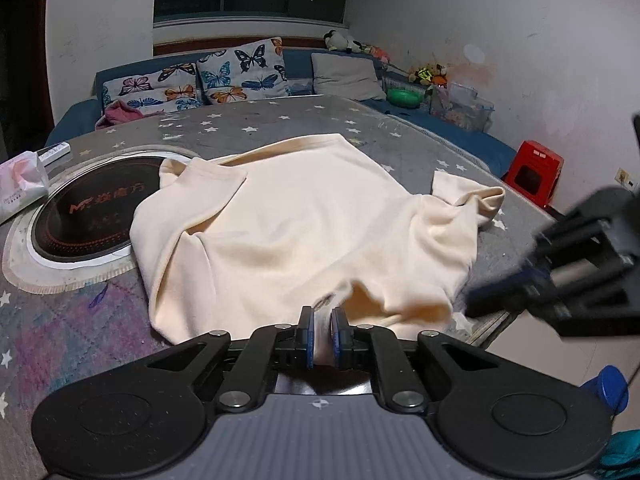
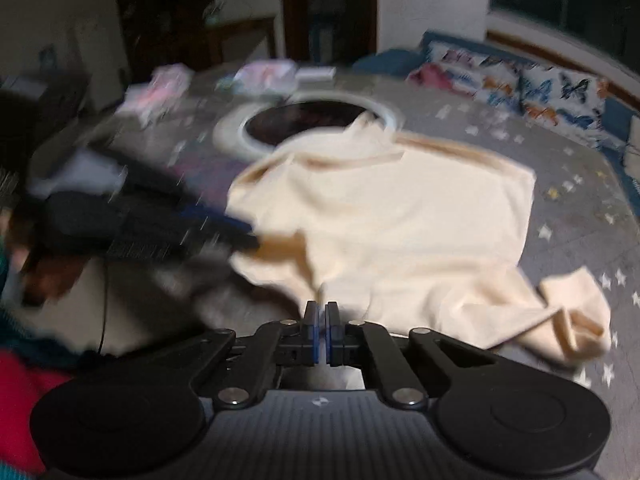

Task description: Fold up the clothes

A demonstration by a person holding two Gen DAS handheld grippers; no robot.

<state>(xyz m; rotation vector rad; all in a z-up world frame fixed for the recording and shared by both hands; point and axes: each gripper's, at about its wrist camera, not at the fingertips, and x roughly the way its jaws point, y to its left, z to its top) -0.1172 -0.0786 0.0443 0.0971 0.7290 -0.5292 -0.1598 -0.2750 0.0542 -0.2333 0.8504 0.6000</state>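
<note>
while the left gripper (image 1: 322, 322) is pinching the near neckline edge of the cream t-shirt (image 1: 304, 216) between its clenched blue pads (image 1: 307, 332), the right gripper (image 2: 321, 314) is pressing its own pads together at the shirt's near edge, though blur is making it unclear whether any fabric is caught there. the shirt is lying spread on the grey star-print tablecloth (image 1: 248, 124), one sleeve (image 1: 468, 196) trailing off to the right. its far left corner is overlapping the round black induction cooktop (image 1: 88, 212). beyond, butterfly-print pillows (image 1: 240, 72) are leaning on the blue sofa (image 1: 300, 62).
</note>
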